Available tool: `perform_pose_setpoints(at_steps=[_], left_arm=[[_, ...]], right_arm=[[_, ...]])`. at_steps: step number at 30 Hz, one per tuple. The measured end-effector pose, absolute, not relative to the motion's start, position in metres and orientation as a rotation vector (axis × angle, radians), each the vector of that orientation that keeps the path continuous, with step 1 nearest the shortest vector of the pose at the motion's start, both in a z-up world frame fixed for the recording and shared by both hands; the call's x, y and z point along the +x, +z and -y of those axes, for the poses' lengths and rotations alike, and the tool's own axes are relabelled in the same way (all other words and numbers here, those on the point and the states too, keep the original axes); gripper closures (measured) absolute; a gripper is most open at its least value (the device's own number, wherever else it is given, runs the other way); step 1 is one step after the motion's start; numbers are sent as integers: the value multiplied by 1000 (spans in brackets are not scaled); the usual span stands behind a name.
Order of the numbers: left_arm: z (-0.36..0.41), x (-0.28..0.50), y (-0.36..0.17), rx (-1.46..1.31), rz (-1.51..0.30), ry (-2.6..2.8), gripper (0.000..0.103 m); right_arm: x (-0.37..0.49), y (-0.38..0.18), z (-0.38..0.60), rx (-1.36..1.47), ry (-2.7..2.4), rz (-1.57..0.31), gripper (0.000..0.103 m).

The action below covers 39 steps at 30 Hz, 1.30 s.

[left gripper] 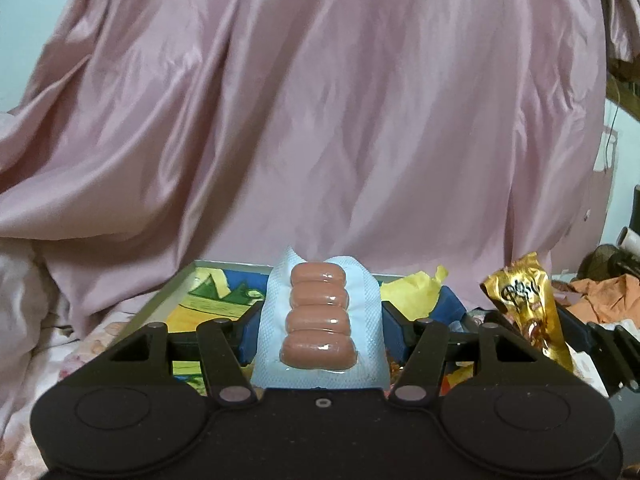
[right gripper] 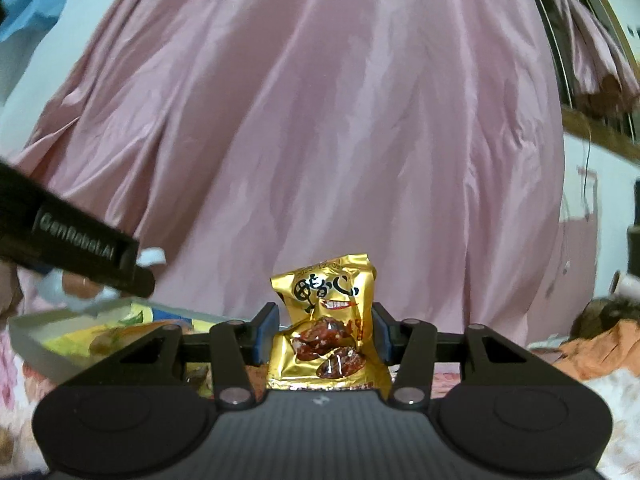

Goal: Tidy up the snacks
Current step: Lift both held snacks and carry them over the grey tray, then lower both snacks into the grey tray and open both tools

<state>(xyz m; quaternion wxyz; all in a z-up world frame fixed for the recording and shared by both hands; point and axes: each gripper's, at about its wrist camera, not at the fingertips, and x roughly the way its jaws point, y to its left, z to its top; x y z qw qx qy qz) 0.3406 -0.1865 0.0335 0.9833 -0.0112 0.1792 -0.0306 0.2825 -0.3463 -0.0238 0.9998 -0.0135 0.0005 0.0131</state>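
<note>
A pink satin cloth (left gripper: 320, 100) hangs in broad folds across the whole background and fills most of both wrist views. Below it, at its foot, lies a shallow grey-rimmed tray (left gripper: 176, 284) with a bright cartoon print of green, yellow and blue inside; this tray serves as the landmark. To the right of the tray, well apart from it, orange fabric (left gripper: 600, 300) lies crumpled among clutter. The left gripper (left gripper: 318, 324) is raised just above the near edge of the tray, its blue pads clamped on a sausage pack (left gripper: 319, 312), a clear blister with four pink sausages stacked in a row on a white backing, held upright. A yellow wrapper (left gripper: 412, 288) lies inside the tray behind that pack. The right gripper (right gripper: 322, 334) is just right of the tray, its pads closed on a gold snack packet (right gripper: 326, 320) printed with dark characters and brown pieces, held upright and creased at the pinch.
</note>
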Motion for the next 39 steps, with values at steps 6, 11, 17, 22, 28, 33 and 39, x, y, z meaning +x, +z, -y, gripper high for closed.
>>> perform_pose_setpoints(at_steps=[6, 11, 17, 22, 28, 33, 39], left_arm=[[200, 365, 30, 35, -390, -72, 42], [204, 385, 24, 33, -426, -70, 42], [203, 401, 11, -23, -471, -71, 42], [203, 404, 8, -27, -488, -67, 41], [201, 402, 11, -57, -477, -54, 38], [203, 395, 16, -72, -462, -25, 22], [195, 380, 33, -92, -411, 13, 2]], right_arm=[[313, -30, 361, 50, 88, -57, 50], [329, -40, 376, 129, 215, -117, 49], [331, -40, 380, 150, 255, -123, 48], [341, -39, 379, 181, 277, -165, 45], [344, -45, 381, 209, 269, -198, 38], [342, -42, 384, 234, 257, -188, 26], [332, -30, 384, 233, 240, -152, 13]])
